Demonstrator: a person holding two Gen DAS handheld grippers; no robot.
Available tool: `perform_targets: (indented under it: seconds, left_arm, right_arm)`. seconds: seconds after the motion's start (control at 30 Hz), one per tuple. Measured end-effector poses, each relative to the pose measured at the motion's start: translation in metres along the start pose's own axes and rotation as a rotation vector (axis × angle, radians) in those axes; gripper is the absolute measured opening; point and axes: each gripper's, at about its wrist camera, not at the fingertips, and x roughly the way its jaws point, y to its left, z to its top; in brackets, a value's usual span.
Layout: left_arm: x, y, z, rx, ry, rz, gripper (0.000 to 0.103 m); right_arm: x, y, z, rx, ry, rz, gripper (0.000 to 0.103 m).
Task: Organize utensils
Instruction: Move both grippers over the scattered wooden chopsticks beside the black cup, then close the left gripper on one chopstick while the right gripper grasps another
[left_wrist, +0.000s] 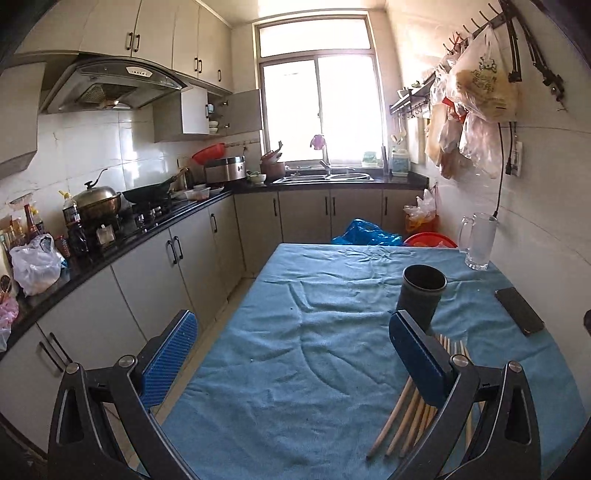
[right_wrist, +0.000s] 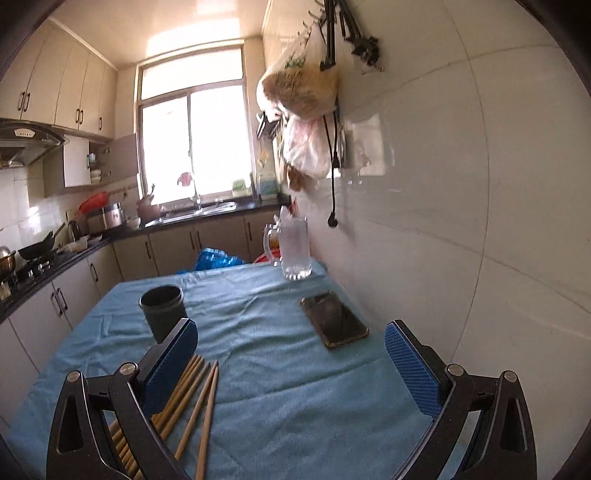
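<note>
Left wrist view gives you the big picture: the tabletop (left_wrist: 295, 369) under its blue cloth runs away from you toward the sink, with the wall tight along its right side and the open kitchen aisle off its left edge. Most of the cloth's middle and left is bare, so that's your free room for swinging either arm. Careful on the right though, since the wall gives you no slack there.

Next down in size, the glass mug (right_wrist: 294, 246) sits at the far right corner by the wall, well apart from the action, probably parked there to stay out of the way. The dark cup (left_wrist: 422, 295) stands upright and open-mouthed near the middle, and I'd guess it's the holder the utensils go into. The phone (right_wrist: 334, 319) lies flat near the wall side, between the mug and you, so don't sweep across it.

The chopsticks (right_wrist: 192, 402) are the task's thing: a loose bundle lying flat on the cloth at the near end, just in front of the cup, roughly parallel and easy to pinch from above.

Your left tool (left_wrist: 293, 360) is spread wide and holding nothing, with its right pad over the bundle. Your right tool (right_wrist: 291, 363) is also wide and empty, its left pad just above the sticks
</note>
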Motion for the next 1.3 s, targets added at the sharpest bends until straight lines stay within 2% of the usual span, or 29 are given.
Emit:
perform_targets:
  seconds: [0.27,0.47,0.77,0.87,0.9,0.93,0.97,1.07,1.2,1.3]
  left_arm:
    - [0.010,0.001,-0.006,0.011,0.046,-0.035,0.103]
    - [0.030,-0.003,-0.012,0.053,0.133,-0.076,0.103]
    - [0.077,-0.022,-0.036,0.122,0.302,-0.231,0.103]
    - [0.100,-0.042,-0.045,0.152,0.361,-0.308,0.094]
    - [0.108,-0.049,-0.048,0.162,0.389,-0.334,0.086]
    - [0.115,-0.055,-0.053,0.174,0.415,-0.363,0.079]
    - [0.124,-0.065,-0.057,0.194,0.445,-0.391,0.077]
    - [0.142,-0.085,-0.071,0.240,0.508,-0.423,0.064]
    - [0.164,-0.100,-0.089,0.259,0.602,-0.456,0.041]
    - [0.170,-0.105,-0.095,0.266,0.628,-0.472,0.040]
  right_arm:
    - [0.014,0.005,-0.009,-0.011,0.091,0.067,0.103]
    - [0.030,0.005,-0.019,-0.002,0.178,0.105,0.103]
    - [0.072,0.000,-0.047,0.026,0.387,0.174,0.100]
    - [0.086,0.007,-0.057,0.014,0.458,0.217,0.093]
    - [0.090,0.010,-0.060,0.010,0.479,0.228,0.090]
    - [0.095,0.014,-0.064,0.006,0.510,0.252,0.084]
    - [0.099,0.016,-0.067,0.007,0.539,0.274,0.079]
    - [0.108,0.027,-0.078,-0.010,0.605,0.325,0.067]
    - [0.110,0.045,-0.090,-0.096,0.642,0.340,0.061]
    - [0.112,0.055,-0.094,-0.151,0.648,0.334,0.058]
